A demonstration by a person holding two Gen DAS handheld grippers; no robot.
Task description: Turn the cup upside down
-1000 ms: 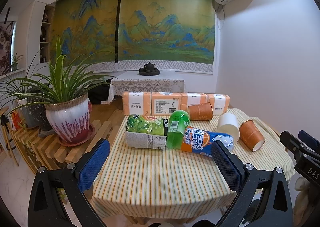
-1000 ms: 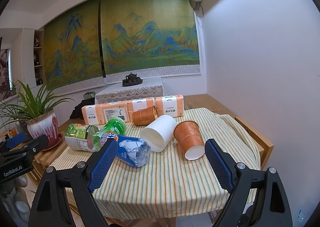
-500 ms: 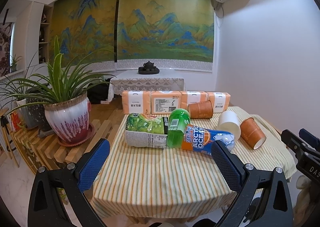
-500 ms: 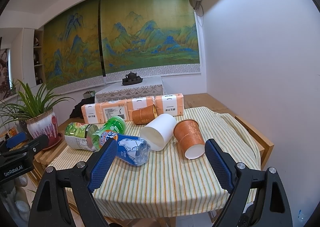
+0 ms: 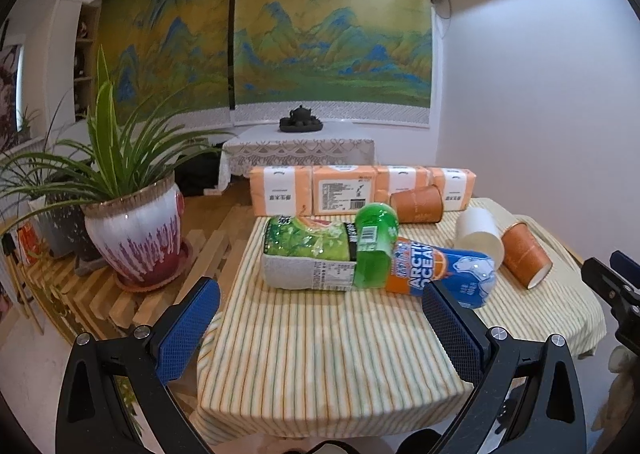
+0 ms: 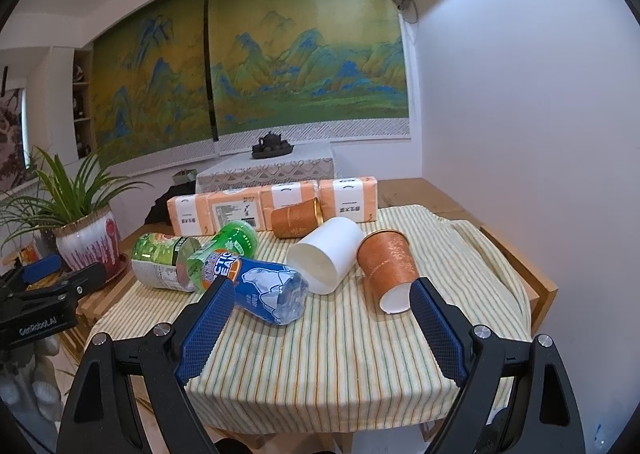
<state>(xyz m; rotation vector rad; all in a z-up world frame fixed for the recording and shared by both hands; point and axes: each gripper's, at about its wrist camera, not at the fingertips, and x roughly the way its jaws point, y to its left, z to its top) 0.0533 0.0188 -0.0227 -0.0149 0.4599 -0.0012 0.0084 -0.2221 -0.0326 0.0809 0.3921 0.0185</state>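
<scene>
We hold both tools short of the striped table [image 6: 320, 354], and each is spread wide with nothing between its pads: the right gripper [image 6: 320, 330] faces the cups, the left gripper [image 5: 320, 330] waits at the table's near edge, probably so either can commit. Just past our right pads, at one o'clock, the nearest orange cup [image 6: 386, 270] lies on its side, mouth toward us; the white cup [image 6: 326, 256] lies beside it at twelve. A second orange cup [image 6: 294, 217] rests farther back against the tissue packs [image 6: 272, 205]; which cup is meant we cannot tell. Compared with a second ago, both views have crept slightly closer; nothing on the cloth has moved.
</scene>
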